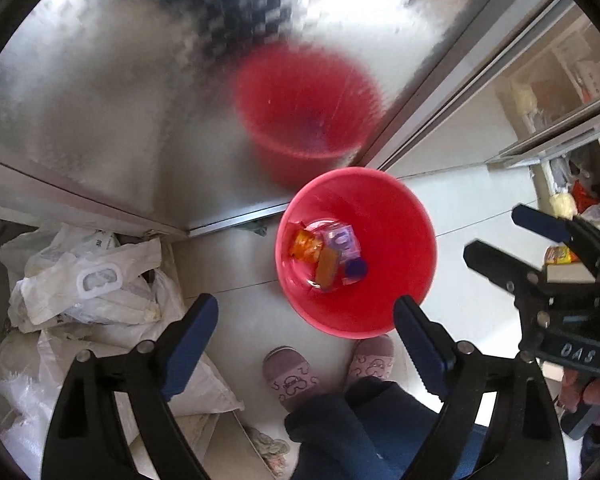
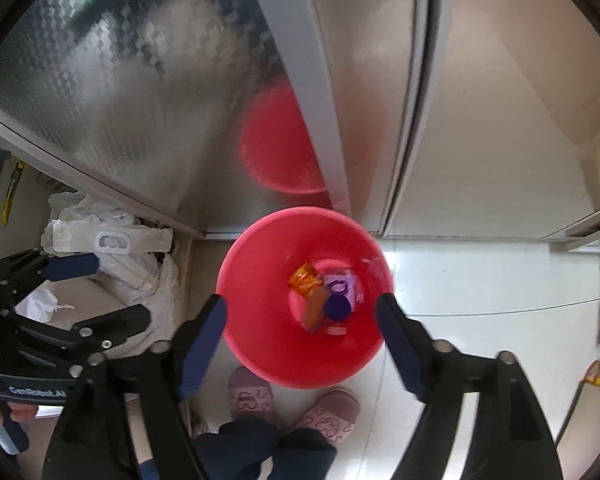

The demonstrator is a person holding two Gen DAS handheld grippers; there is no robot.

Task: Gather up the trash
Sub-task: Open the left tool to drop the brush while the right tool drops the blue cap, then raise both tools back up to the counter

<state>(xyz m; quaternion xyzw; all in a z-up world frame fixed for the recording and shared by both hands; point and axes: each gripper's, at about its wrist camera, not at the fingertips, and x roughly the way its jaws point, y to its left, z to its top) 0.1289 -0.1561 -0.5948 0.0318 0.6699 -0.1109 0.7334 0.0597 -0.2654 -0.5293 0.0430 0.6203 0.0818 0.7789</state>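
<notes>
Red bin point(image 2: 300, 344) sits straight below right gripper point(image 2: 302, 344); left gripper point(image 1: 304, 344) just beside rim. Both spread wide, empty. Wrappers point(image 2: 324, 296) lie inside.

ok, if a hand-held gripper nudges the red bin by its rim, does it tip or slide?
The red bin likely slides: it stands on glossy floor tile. Probably light, since only a few wrappers lie at the bottom. It narrows toward its base, so a high rim push might tip it.
</notes>
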